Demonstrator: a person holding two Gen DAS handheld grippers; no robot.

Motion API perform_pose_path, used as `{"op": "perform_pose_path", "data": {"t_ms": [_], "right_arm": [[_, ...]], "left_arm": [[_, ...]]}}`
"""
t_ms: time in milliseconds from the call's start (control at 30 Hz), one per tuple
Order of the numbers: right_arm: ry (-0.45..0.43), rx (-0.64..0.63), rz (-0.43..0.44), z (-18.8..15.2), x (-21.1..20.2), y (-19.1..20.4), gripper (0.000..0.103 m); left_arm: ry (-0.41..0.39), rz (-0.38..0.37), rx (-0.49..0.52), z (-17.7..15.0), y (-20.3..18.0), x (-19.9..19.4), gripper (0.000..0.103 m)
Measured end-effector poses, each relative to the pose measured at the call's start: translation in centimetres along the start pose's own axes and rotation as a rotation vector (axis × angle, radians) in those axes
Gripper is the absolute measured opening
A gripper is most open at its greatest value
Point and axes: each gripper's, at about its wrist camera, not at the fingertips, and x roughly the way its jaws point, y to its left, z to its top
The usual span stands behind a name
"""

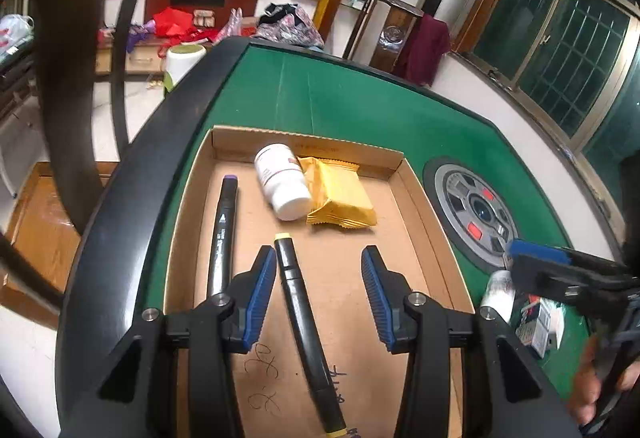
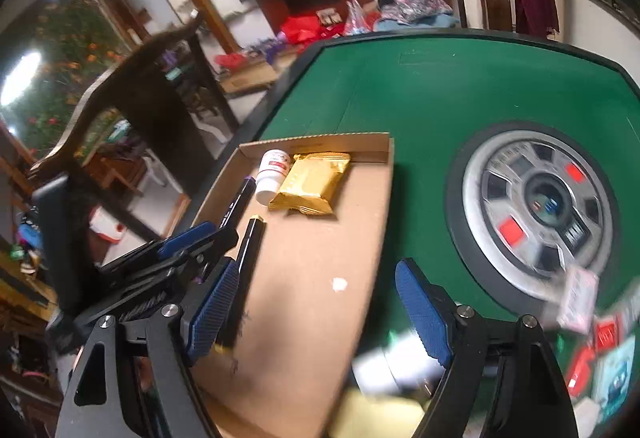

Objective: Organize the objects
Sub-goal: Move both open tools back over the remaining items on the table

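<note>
Fingers point(image 1: 262, 278) of our left gripper point(image 1: 319, 278) are spread over the cardboard tray point(image 1: 416, 206); the yellow-capped marker point(image 1: 298, 302) lies on the tray floor between them, pads clear of it. Purple-capped marker point(image 1: 224, 234) lies just left of it, apart. Further in, white pill bottle point(image 1: 282, 182) on its side touches the gold snack packet point(image 1: 340, 194) by the far wall. Our right gripper point(image 2: 320, 302) has its fingers point(image 2: 424, 318) spread wide, nothing between the pads, hanging over the tray's right edge. Blurred can and small boxes point(image 2: 592, 350) sit on the green bench point(image 2: 440, 90) near its round centre hub point(image 2: 536, 214).
</note>
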Motion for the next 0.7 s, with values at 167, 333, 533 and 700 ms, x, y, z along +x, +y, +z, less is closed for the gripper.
{"op": "perform_pose_path", "data": {"t_ms": [167,333,533,700], "right_arm": [[-0.101,0.002,0.035,-2.0,-5.2,-4.1,0.087],[-0.174,0.012,-0.008,-3.9,-8.6,-9.5,0.089],[-0.195,0.071,-0.06,-6.6,-10.8,-16.6,0.091],[-0.203,0.168,0.02,-7.6,-12.1,-20.7,0.091]], "left_arm": [[-0.116,-0.008,0.054,-2.2,-2.9,-3.5,0.043],[-0.155,-0.064,0.272,-4.8,-9.4,-6.1,0.063],[-0.049,-0.116,0.532,-9.9,-16.9,-4.2,0.075],[0.078,-0.113,0.648,-12.2,-18.8,-1.8,0.075]]}}
